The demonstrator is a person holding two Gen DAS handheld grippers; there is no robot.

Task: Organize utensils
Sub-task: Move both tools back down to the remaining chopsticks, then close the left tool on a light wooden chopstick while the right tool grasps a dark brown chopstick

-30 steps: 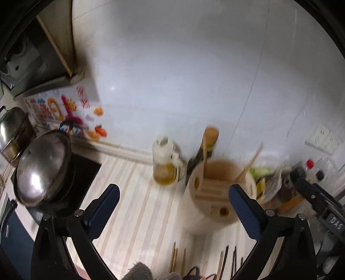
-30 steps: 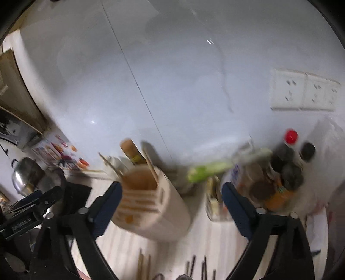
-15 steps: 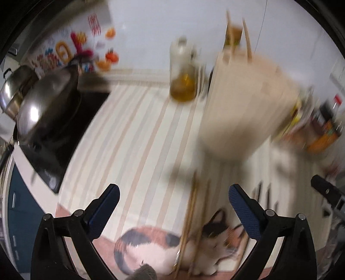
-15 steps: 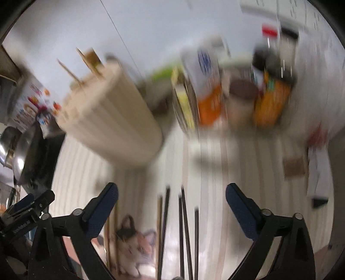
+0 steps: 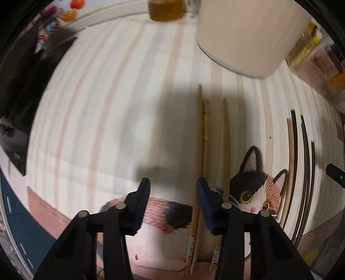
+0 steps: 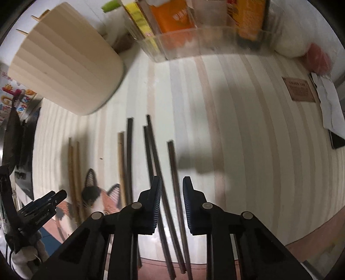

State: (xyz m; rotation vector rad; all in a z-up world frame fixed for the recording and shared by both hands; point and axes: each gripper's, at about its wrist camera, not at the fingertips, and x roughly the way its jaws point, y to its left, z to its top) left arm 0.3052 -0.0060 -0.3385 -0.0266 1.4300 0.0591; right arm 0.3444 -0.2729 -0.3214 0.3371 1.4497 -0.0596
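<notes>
Three light bamboo chopsticks (image 5: pixel 201 137) lie side by side on the striped counter mat (image 5: pixel 107 107). My left gripper (image 5: pixel 172 189) points down over them with its jaws closing. The leftmost stick runs just inside the right finger (image 5: pixel 204 196), and the pads do not clamp it. Several dark chopsticks (image 6: pixel 151 155) lie to the right of the bamboo ones. My right gripper (image 6: pixel 171 189) hangs over them, jaws closing, with two dark sticks passing between the fingers, unpressed. The cream wooden utensil holder (image 5: pixel 248 36) (image 6: pixel 64 71) stands behind both sets.
A cat picture (image 5: pixel 256 193) is printed at the mat's near edge. An oil jug (image 5: pixel 166 10) and a clear bin of packets (image 6: pixel 194 43) stand at the back, a dark stove (image 5: pixel 21 86) at the left. A brown label (image 6: pixel 299 88) and papers (image 6: pixel 330 103) lie at the right.
Both grippers dropped from facing the wall to pointing down at the counter. Their jaws went from wide apart to narrow. The holder moved to the top of both views.
</notes>
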